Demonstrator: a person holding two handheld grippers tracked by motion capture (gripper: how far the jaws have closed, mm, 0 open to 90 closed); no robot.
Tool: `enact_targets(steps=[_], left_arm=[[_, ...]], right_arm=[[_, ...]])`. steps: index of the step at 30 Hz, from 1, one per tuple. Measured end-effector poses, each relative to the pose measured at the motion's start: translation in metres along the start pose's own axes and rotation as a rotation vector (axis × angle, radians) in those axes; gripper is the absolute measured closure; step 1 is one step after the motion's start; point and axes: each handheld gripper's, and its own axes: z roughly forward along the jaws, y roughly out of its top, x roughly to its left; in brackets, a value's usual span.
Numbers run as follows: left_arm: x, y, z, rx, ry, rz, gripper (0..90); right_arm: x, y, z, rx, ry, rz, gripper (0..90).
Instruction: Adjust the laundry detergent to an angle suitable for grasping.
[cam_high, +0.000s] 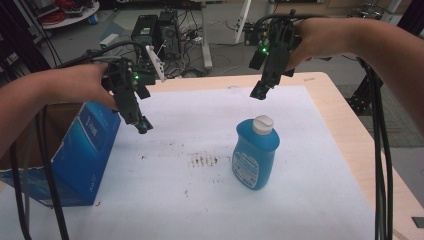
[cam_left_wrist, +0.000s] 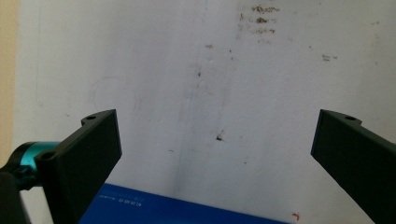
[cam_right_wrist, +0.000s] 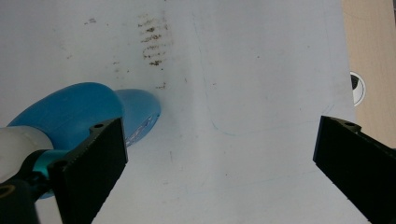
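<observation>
Both jaws wide, empty. Left gripper (cam_high: 142, 126) over box (cam_high: 85, 150); right gripper (cam_high: 259, 92) above bottle (cam_high: 255, 155).

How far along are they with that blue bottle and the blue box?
Nothing looks done yet. The blue bottle stands upright on the white sheet with its white cap on, and the blue box is untouched at the left edge. Both the left gripper and the right gripper hover open and empty. Gripping and moving anything remains.

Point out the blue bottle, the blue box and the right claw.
blue bottle (cam_high: 255, 157): high view, on its label.
blue box (cam_high: 82, 150): high view, on its side panel.
right claw (cam_high: 259, 93): high view, at its tips, jaws open.
</observation>
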Motion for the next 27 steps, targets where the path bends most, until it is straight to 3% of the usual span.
enact_targets(steps=[27], left_arm=[[-0.009, 0.004, 0.000, 0.002, 0.013, -0.003, 1.7]], right_arm=[[0.012, -0.024, -0.025, -0.019, -0.035, 0.034, 2.3]])
